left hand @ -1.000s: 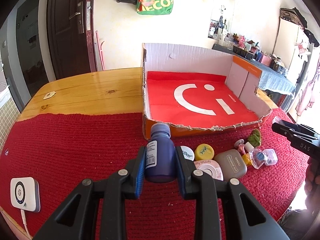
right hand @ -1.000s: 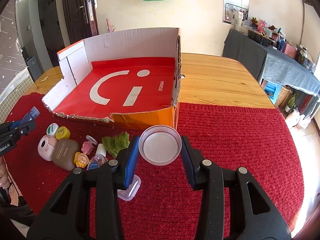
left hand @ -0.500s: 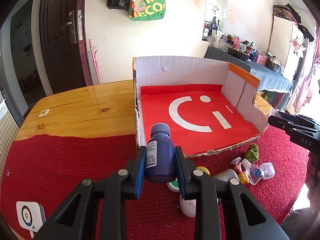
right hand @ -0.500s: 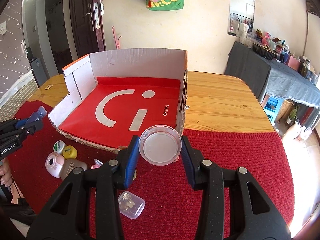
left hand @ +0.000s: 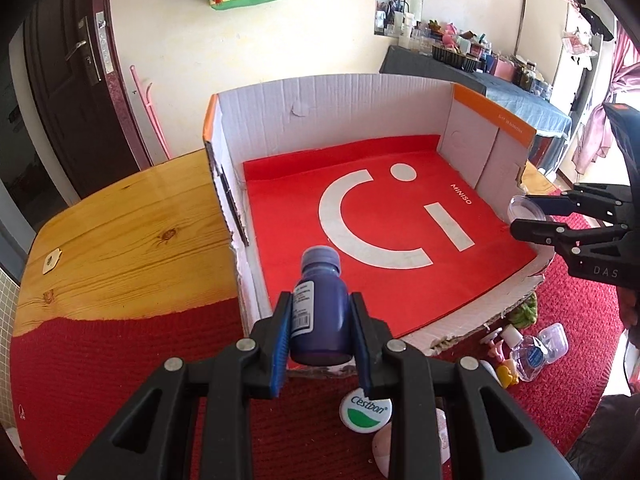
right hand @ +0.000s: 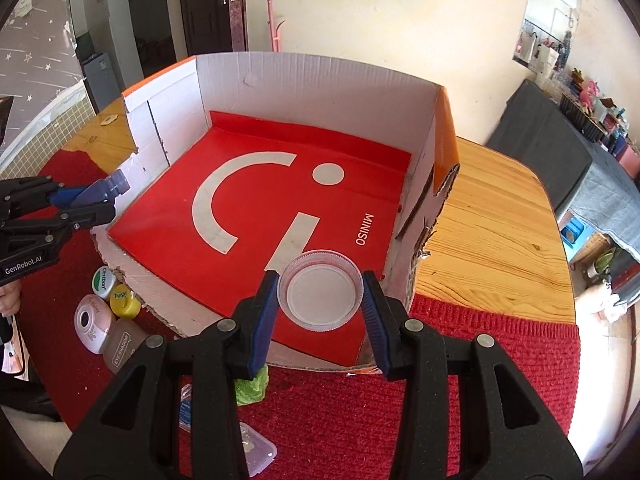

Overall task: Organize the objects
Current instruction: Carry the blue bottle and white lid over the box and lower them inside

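A: Wooden table (left hand: 120,248), half under a red knitted cloth (right hand: 500,380), with the torn cardboard box (left hand: 332,108) as the landmark. Where do the tongs stand?

B: Both at the box's ragged front edge. The left gripper (left hand: 320,332) is clamped tight on a purple bottle (left hand: 320,316), cap pointing into the box, near its left wall. The right gripper (right hand: 320,300) pinches a clear round lid (right hand: 320,296) by its rim, partly open to that width, over the box's right front corner.

A: And what is not yet sorted?

B: Outside the box, along its front: a Cestbon cap (left hand: 365,410), a yellow cap (right hand: 125,301), a pink case (right hand: 91,323), a brown compact (right hand: 122,346), a green scrap (right hand: 252,386), a small clear bottle (left hand: 528,356). The box's red floor (right hand: 260,220) is bare.

A: Risks?

B: I judge the bottle may roll once released on its side, as that floor looks smooth. The lid, held only at two edge points, could twist free. Coming in low, either gripper might catch the frayed front lip.
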`<state>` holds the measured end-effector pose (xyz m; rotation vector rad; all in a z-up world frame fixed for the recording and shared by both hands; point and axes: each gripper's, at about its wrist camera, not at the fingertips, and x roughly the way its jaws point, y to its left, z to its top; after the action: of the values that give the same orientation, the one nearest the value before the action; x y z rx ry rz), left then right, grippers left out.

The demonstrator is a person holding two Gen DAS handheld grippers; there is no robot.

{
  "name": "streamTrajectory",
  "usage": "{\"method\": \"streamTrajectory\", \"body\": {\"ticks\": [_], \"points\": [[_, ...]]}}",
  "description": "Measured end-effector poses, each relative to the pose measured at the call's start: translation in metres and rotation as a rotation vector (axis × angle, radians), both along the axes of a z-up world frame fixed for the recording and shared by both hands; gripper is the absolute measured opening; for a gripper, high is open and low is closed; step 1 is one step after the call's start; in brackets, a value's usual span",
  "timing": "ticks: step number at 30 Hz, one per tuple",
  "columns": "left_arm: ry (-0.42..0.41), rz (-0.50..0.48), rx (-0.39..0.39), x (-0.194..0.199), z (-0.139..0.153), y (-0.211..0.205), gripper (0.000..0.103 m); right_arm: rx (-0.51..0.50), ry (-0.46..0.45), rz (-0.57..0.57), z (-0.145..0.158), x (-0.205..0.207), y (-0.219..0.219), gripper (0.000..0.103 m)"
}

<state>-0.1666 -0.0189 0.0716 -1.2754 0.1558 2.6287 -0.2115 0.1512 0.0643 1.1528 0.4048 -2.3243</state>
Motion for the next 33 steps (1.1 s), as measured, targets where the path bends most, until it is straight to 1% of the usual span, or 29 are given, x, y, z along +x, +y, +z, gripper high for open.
{"method": "streamTrajectory", "body": {"ticks": [7,10,14,20,24,33], "points": [[-0.082,-0.056,-0.043,-0.018,-0.012,0.004,0.028,0.092,-0.108,0.078,-0.017,-0.019,-0.012,0.039],[-0.104,-0.076,-0.059,-0.022,-0.016,0.008,0.028,0.121,-0.129,0.112,-0.022,-0.022,-0.016,0.039],[-0.125,-0.099,-0.073,-0.022,-0.02,0.015,0.028,0.117,-0.183,0.142,-0.026,-0.028,-0.021,0.039],[-0.128,-0.117,-0.1,-0.023,-0.023,0.017,0.029,0.15,-0.204,0.171,-0.032,-0.029,-0.027,0.039],[-0.138,-0.151,-0.13,-0.025,-0.025,0.02,0.029,0.171,-0.21,0.187,-0.035,-0.03,-0.03,0.039],[-0.152,-0.179,-0.14,-0.029,-0.025,0.021,0.029,0.191,-0.218,0.202,-0.038,-0.028,-0.03,0.04]]}}
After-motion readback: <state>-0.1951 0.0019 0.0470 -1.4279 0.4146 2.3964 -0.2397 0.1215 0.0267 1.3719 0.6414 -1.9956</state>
